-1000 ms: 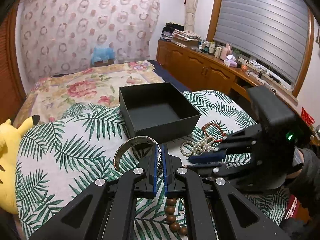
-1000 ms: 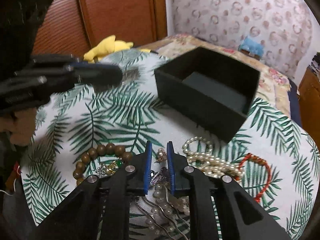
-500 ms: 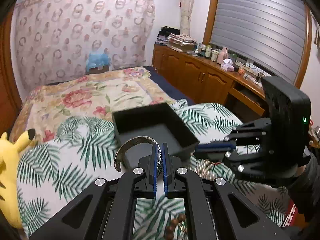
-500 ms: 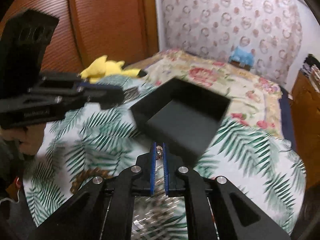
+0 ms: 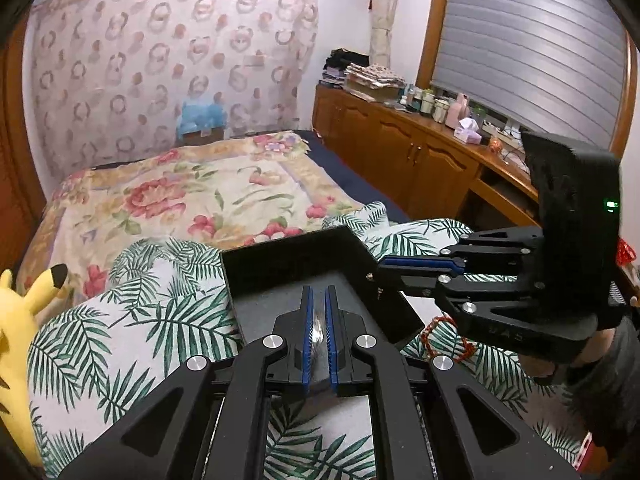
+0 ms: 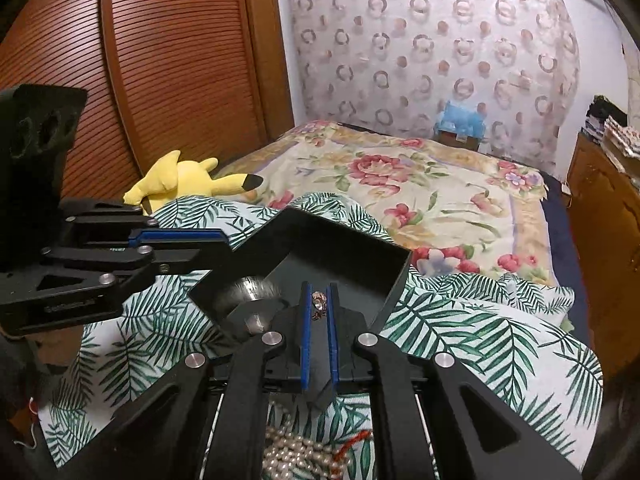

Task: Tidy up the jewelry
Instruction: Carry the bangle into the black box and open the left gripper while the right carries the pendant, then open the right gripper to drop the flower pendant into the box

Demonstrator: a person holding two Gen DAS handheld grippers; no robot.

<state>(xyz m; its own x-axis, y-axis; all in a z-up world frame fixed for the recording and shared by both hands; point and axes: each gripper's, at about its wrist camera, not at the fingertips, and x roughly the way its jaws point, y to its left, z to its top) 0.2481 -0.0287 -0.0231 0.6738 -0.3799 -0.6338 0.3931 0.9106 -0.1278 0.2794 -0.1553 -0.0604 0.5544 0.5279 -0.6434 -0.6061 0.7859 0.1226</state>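
An open black box (image 5: pixel 344 248) (image 6: pixel 360 248) stands on the palm-leaf cloth. My left gripper (image 5: pixel 319 294) is over the box, jaws slightly apart; the silver bangle (image 5: pixel 319 330) shows blurred between and below them, and blurred inside the box in the right wrist view (image 6: pixel 246 292). I cannot tell if it is still held. My right gripper (image 6: pixel 319 290) is over the box's near side, shut on a small gold-coloured piece of jewelry (image 6: pixel 319 305). It also shows in the left wrist view (image 5: pixel 380 272).
A pearl strand (image 6: pixel 296 452) and a red bead bracelet (image 5: pixel 434 336) lie on the cloth near the box. A yellow plush toy (image 6: pixel 180 184) sits at the left. A floral bedspread (image 5: pixel 208 192) lies behind, wooden cabinets (image 5: pixel 408 156) at the right.
Both grippers have moved forward over the box. The bangle has dropped from the left fingertips towards the box floor, and the left jaws have parted a little. The right gripper lifted a small piece.
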